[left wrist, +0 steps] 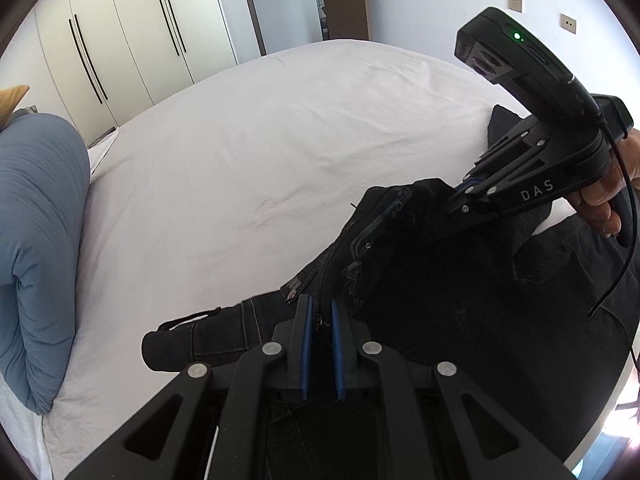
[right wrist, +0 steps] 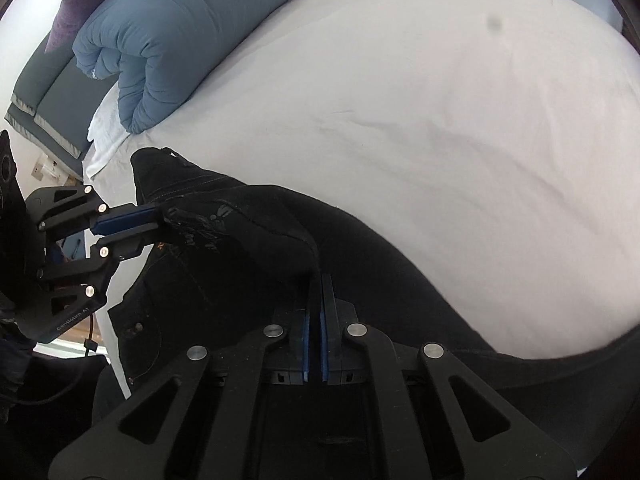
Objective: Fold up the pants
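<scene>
Pants (left wrist: pixel 420 280) lie black along the near edge of the white bed (left wrist: pixel 240 160), and both grippers have them: left gripper (left wrist: pixel 320 312) clamped on the waistband, right gripper (right wrist: pixel 318 280) pinched tight on a raised fold, blue duvet (right wrist: pixel 180 20) rolled beyond

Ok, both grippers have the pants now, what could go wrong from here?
1. The right gripper pinches only a thin edge of the pants, so it could slip out when lifted.
2. The left gripper holds the waistband near the button; uneven pull may twist the fold.
3. Most of the fabric lies bunched at the edge of the bed and might slide off.
</scene>
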